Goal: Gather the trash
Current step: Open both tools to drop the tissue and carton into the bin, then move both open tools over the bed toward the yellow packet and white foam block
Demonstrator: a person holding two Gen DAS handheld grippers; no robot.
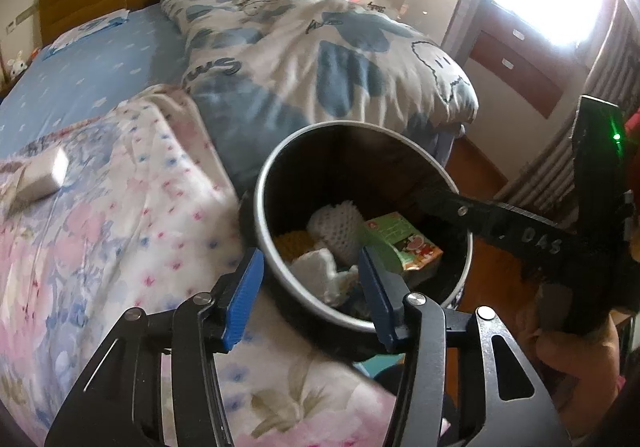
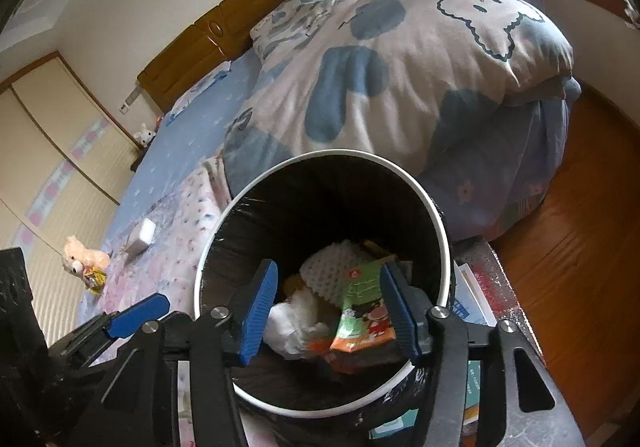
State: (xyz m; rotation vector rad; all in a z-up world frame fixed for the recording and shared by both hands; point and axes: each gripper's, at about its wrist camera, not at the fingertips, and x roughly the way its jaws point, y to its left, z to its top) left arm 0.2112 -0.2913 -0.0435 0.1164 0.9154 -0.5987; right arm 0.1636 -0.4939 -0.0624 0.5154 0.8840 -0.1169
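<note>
The left gripper (image 1: 310, 297) gapes empty over one trash bin (image 1: 464, 247) beside the bed (image 1: 80, 79), four scraps inside, its base hidden. From the right wrist, the right gripper (image 2: 328, 311) is spread above the green packet (image 2: 362, 307), holding nothing; the bin's (image 2: 438, 215) depths are dark.

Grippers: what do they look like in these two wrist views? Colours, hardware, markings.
Both the left gripper and the right gripper have black slotted linkage arms, silver round pivot bolts and ribbed blue finger pads. Seen from the left wrist, the right gripper's black body carries pale scrawled lettering and a green LED.
</note>
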